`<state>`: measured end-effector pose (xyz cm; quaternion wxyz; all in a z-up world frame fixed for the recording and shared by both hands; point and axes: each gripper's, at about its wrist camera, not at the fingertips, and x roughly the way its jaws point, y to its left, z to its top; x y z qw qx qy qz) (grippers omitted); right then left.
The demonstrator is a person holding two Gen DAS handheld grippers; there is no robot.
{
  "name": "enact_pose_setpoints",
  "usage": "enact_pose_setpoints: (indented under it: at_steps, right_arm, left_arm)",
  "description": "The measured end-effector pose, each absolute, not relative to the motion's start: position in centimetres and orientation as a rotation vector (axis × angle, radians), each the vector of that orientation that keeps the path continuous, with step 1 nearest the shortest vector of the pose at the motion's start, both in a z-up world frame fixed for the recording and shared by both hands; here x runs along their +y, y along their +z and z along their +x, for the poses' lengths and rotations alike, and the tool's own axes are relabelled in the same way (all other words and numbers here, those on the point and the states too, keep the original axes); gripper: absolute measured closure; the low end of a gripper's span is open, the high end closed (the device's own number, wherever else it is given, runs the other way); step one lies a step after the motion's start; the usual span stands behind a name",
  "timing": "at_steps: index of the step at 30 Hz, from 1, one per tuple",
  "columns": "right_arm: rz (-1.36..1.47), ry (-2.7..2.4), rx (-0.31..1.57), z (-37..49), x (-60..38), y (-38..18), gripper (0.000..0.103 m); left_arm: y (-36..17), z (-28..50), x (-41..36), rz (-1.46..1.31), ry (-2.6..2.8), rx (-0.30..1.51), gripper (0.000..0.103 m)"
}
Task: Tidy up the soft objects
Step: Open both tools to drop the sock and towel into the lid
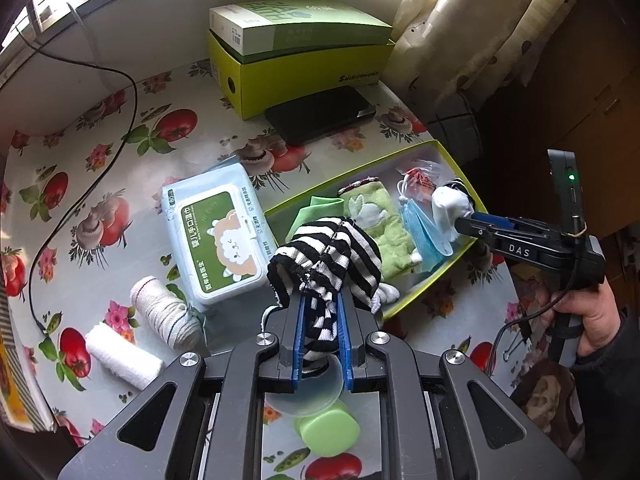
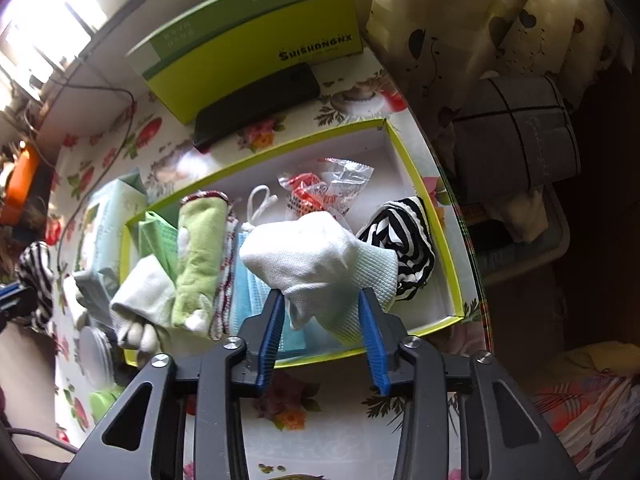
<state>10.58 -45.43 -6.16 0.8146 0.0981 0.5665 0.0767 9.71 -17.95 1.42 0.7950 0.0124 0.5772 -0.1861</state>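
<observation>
Striped sock (image 1: 326,258) covers the near-left corner of the green tray (image 1: 416,290) and part of the green cloth (image 1: 316,210). White sock (image 2: 316,256) hides most of the blue face mask (image 2: 250,280). Small print on the wet-wipes pack (image 1: 218,236) too fine to read. Orange object (image 2: 20,184) cut by the left edge, unidentifiable. Green lid (image 1: 328,434) partly behind gripper frame.

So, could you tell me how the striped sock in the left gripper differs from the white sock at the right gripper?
The striped sock is black and white banded; the white sock is plain, with a pale ribbed part. The striped sock is clamped between the left gripper's blue pads, while the white sock sits between the right gripper's parted jaws. The striped sock hangs over the green tray's near-left end, the white one above its middle. Both are soft and bunched.
</observation>
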Motion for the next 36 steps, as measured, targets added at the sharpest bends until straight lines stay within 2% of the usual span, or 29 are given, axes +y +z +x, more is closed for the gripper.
enact_pose_setpoints:
  at_steps: [14,29,32,34,36]
  right_arm:
    - [0.298,0.158,1.141,8.3,-46.3,-4.0,0.063]
    - [0.366,0.144,1.14,6.9,-47.4,-4.7,0.062]
    - [0.369,0.138,1.14,6.9,-47.6,-4.7,0.062]
    - [0.37,0.136,1.14,6.9,-47.7,-4.7,0.062]
    - [0.37,0.136,1.14,6.9,-47.7,-4.6,0.062]
  left_arm:
    - [0.7,13.3,-24.6,0.115,-0.535,1.239,0.088]
    - [-3.7,19.0,-33.7,0.195,-0.685,1.271,0.088]
    - [-4.4,19.8,-34.7,0.196,-0.699,1.275,0.082]
    - [-4.7,20.2,-35.1,0.187,-0.701,1.29,0.068]
    - [-4.7,20.2,-35.0,0.177,-0.705,1.282,0.061]
